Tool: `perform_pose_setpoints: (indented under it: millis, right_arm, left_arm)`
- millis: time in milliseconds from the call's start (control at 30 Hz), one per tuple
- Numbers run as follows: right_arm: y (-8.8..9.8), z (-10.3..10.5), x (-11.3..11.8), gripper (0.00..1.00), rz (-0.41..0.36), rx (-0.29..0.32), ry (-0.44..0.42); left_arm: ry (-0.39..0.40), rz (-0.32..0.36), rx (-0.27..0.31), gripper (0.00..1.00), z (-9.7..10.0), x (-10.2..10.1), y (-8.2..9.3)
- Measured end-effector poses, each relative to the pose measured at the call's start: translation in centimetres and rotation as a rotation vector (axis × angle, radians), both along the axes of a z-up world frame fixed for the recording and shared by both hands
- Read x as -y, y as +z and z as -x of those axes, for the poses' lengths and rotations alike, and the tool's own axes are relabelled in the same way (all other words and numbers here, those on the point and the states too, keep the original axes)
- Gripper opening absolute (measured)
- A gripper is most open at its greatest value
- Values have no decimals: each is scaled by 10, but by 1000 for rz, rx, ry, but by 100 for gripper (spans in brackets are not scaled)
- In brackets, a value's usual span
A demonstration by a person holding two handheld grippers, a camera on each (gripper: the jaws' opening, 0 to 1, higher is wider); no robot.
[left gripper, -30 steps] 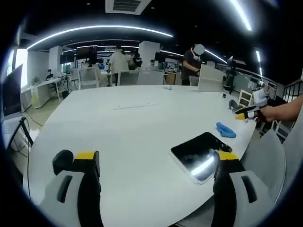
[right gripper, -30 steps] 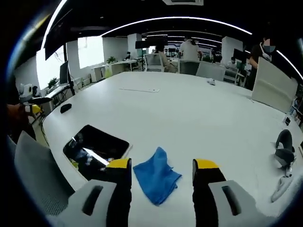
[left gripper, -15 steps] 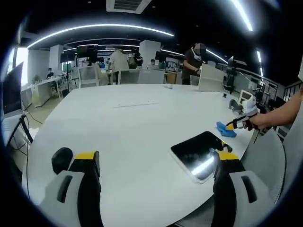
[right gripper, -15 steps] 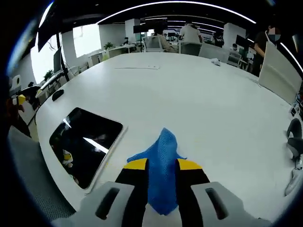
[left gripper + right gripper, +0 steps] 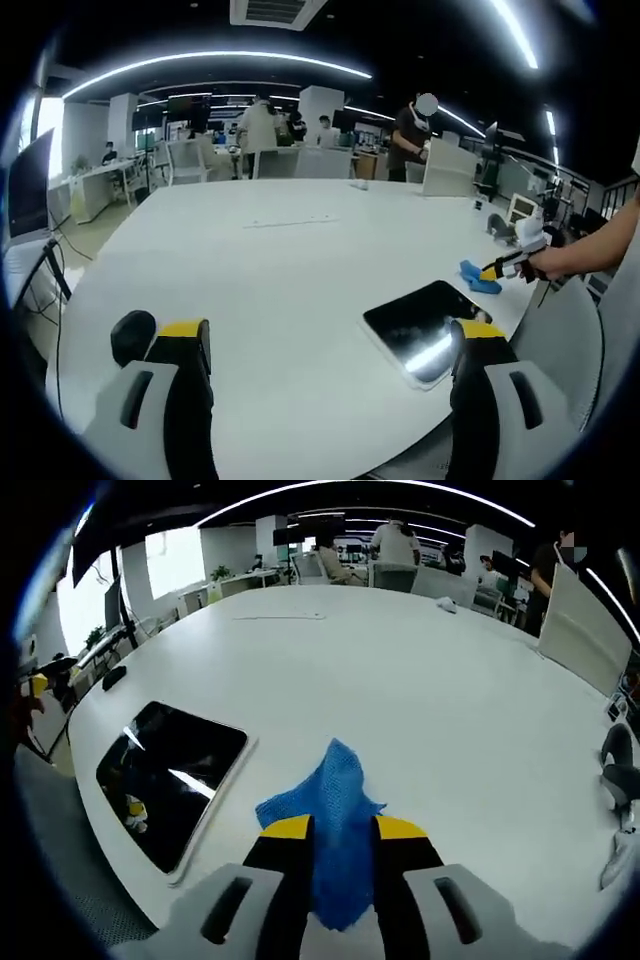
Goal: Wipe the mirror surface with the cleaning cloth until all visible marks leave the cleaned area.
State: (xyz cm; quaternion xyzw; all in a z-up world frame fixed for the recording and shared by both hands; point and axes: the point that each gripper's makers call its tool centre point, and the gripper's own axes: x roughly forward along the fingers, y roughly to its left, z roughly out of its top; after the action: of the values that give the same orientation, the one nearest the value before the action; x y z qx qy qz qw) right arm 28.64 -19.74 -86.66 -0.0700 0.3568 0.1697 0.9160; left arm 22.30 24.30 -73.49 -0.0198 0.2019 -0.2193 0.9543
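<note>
Beside the flat dark rectangular mirror (image 5: pixel 168 782), the right gripper (image 5: pixel 342 830) clamps the crumpled blue cleaning cloth (image 5: pixel 330 810), while the left gripper (image 5: pixel 330 345) stands wide apart

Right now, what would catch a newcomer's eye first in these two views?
The blue cloth, pinched between the right gripper's jaws on the white table. Just left of it lies the dark mirror, near the table edge. In the left gripper view, the left gripper is open.

A dark rectangular mirror (image 5: pixel 168 779) with a pale frame lies flat at lower left of the right gripper view. Just beside it, a crumpled blue cloth (image 5: pixel 325 810) sits at lower centre.
</note>
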Motion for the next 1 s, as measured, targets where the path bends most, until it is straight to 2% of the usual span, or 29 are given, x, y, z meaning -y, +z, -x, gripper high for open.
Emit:
perform_pose_setpoints:
  millis: [33,67,100,133,167,200,233,267,367,433,467,533,633,667,700,733,833,1000]
  right_arm:
    - [3,0,-9,19,-34,8,23]
    - [1,1,-8,21,-22,2,27]
    - [-8,3,-4,23,36,-30,40]
    - [-12,4,-2,24,63,-46,43]
    - [-16,4,-3,23,55,-53,40]
    - [-19,6,-2,22,54,-73,34]
    - [-26,12,5,20,59,-131,-8]
    - [-22,8,7,19,59,-100,-11]
    - [-20,10,8,18,55,-114,-31]
    - [-23,11,11,1,86,-117,-25]
    - [-24,9,11,1,90,-103,-18]
    - [-23,9,11,0,61,-121,-71]
    - [-21,8,9,0,66,-128,-84]
    - [-19,9,6,0,42,-138,-94]
    - [-18,9,-1,0,-24,-165,-117]
    - [-15,6,-4,0,-47,-165,-123]
    - [6,-3,-14,0,-53,-122,-97]
    - [34,-18,-46,0,-131,-94,-58]
  left_arm:
    - [-3,-2,-1,99,0,2,0]
    - [-6,-4,-1,99,0,4,1]
    - [-8,-3,0,99,-1,4,1]
    - [-10,-2,-2,99,-1,5,1]
    - [-14,-3,-3,99,-1,7,1]
    - [-19,-8,-3,99,-1,8,1]
    - [-21,-7,-3,99,-2,10,2]
    - [-22,-6,0,99,-3,10,3]
    - [-22,1,10,99,-6,10,4]
    - [-26,3,12,99,-7,11,4]
    - [-30,3,10,99,-6,11,2]
    - [-36,1,8,99,-6,11,0]
    - [-45,2,3,99,-4,12,-3]
    - [-47,-1,0,99,-3,11,-4]
    - [-49,-4,-5,99,-2,11,-4]
    - [-49,-4,-6,99,-2,10,-5]
    - [-44,0,-5,99,-3,6,-6]
    - [-38,6,-3,99,-6,5,-7]
